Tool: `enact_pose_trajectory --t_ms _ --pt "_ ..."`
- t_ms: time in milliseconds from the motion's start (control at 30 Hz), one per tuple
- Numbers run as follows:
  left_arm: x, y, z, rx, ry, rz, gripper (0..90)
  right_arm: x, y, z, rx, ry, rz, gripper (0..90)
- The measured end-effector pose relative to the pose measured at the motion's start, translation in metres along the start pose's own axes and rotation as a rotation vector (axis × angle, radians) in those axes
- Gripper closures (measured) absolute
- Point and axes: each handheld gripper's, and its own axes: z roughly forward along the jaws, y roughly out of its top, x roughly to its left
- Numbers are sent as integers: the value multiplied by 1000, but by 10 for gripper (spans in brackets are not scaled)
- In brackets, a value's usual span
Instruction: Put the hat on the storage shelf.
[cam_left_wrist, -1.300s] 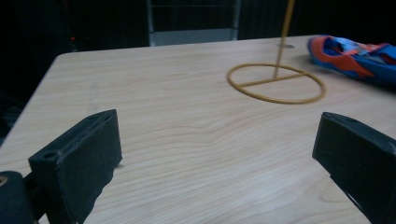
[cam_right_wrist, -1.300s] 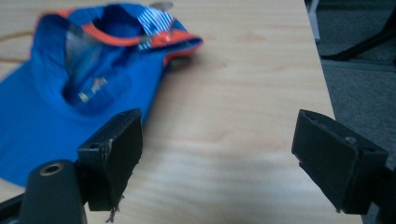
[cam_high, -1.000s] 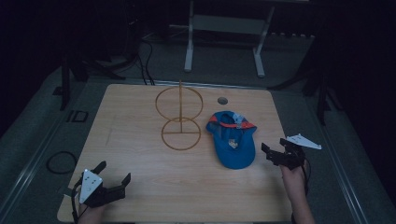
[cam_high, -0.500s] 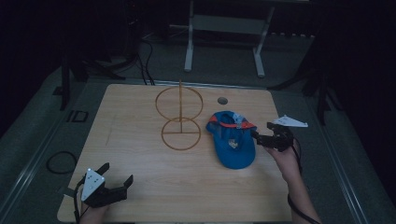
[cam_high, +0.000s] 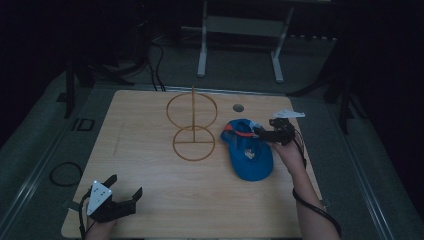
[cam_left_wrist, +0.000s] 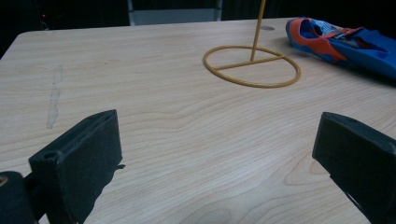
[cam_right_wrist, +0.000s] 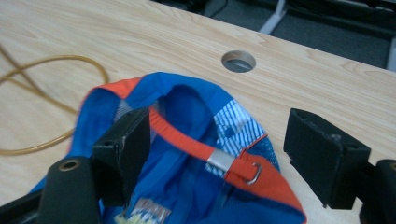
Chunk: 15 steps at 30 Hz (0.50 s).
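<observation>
The wooden surface (cam_high: 150, 200) has wide bare room across its near and left parts, with a round hole (cam_high: 238, 107) toward the far edge at about 1 o'clock from the centre. A brass wire stand (cam_high: 193, 135), its flat ring lying on the wood and a second ring upright on a thin post, sits just left of the blue cap (cam_high: 248, 150). The cap lies crown-down on the right half, near the right edge but inside it; its long axis runs from about 11 o'clock at the strap end to 5 o'clock at the brim. The right gripper (cam_high: 264, 134) sits at the cap's 1 o'clock end, its jaws having just been closing yet spread, straddling the orange strap (cam_right_wrist: 187, 140) and metal buckle (cam_right_wrist: 220, 162); whether the left pad touches fabric is hard to tell. The left gripper (cam_high: 122, 192) rests released at the near left corner, at 7 o'clock, well apart from the cap.
</observation>
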Motion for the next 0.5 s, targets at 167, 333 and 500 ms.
enact_pose_trajectory --t_ms 167,333,500 --pt "-1 0 -1 -1 -1 0 18 -3 7 17 16 -14 4 238" --pt "0 -1 -2 -4 1 0 18 -5 8 36 57 -47 5 238" --pt "-1 -1 -3 -4 3 -3 18 -9 6 55 86 -66 27 238"
